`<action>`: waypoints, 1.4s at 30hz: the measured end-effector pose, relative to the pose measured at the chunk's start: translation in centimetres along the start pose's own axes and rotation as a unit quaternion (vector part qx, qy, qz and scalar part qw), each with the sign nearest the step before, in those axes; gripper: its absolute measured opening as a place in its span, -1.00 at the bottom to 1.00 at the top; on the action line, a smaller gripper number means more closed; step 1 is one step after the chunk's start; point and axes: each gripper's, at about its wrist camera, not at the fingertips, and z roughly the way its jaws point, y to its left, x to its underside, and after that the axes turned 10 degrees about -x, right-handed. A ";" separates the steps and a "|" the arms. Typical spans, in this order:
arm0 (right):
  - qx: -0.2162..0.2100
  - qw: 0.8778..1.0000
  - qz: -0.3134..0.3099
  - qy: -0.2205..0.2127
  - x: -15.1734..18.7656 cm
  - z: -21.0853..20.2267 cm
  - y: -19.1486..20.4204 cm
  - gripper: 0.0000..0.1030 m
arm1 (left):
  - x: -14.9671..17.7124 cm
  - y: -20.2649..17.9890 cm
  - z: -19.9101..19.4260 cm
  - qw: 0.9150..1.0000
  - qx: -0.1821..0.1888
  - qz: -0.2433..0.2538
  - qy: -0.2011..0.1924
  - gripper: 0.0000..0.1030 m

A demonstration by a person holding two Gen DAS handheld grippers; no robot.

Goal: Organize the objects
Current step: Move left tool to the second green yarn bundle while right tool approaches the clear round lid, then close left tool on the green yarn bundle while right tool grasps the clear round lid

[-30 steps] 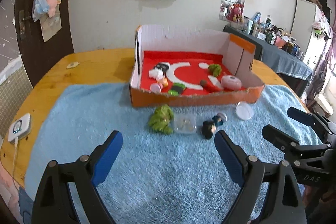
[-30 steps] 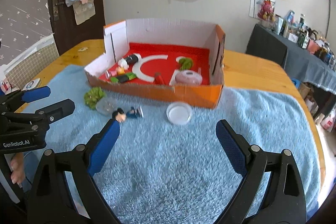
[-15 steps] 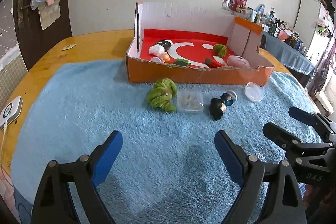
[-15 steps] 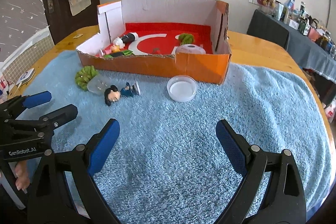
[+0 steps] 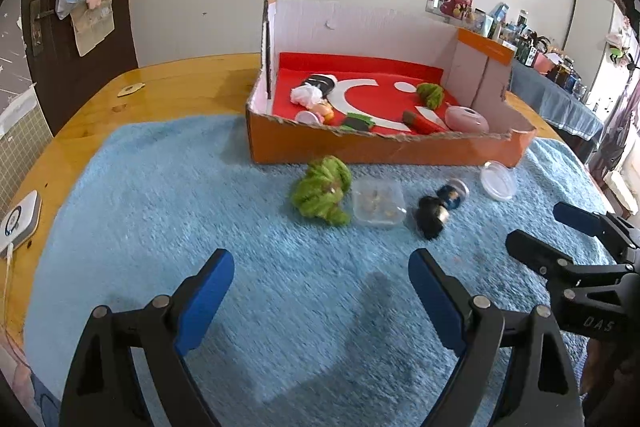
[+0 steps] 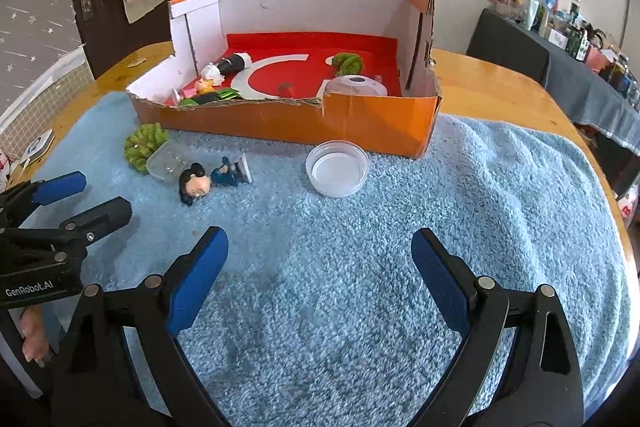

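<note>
Both grippers, left [image 5: 321, 287] and right [image 6: 319, 259], have their fingers wide apart and hold nothing. Ahead of them a doll [image 6: 210, 178], cup [image 6: 337, 168] and green toy [image 5: 322, 195] lie before the box [image 6: 296, 119].

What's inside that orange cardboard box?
The orange box holds small toys on a red floor: a black-and-white figure, a green fuzzy ball, a pink round case and a few more. The front wall hides whatever lies right behind it.

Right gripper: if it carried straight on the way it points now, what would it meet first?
Probably the round clear lid on the blue towel, then the orange box; the open right gripper points there, depth uncertain.
</note>
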 end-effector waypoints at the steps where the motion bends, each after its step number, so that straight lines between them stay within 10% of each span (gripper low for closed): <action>1: 0.002 1.000 0.002 0.002 -0.3 0.2 -0.2 0.82 | -0.3 0.1 0.2 1.000 -0.001 0.001 0.002 0.72; 22: -0.005 0.998 0.031 0.048 -3.5 3.8 -3.4 0.81 | -4.4 1.0 4.4 0.998 0.014 0.037 0.046 0.30; 35: -0.012 0.999 -0.006 0.044 -3.8 4.1 -2.2 -0.23 | -4.3 0.7 4.5 0.998 0.024 0.040 0.041 -0.11; 42: -0.025 0.999 -0.010 0.040 -3.7 3.7 -1.8 -0.24 | -4.2 0.5 4.1 0.998 0.040 0.040 0.042 -0.44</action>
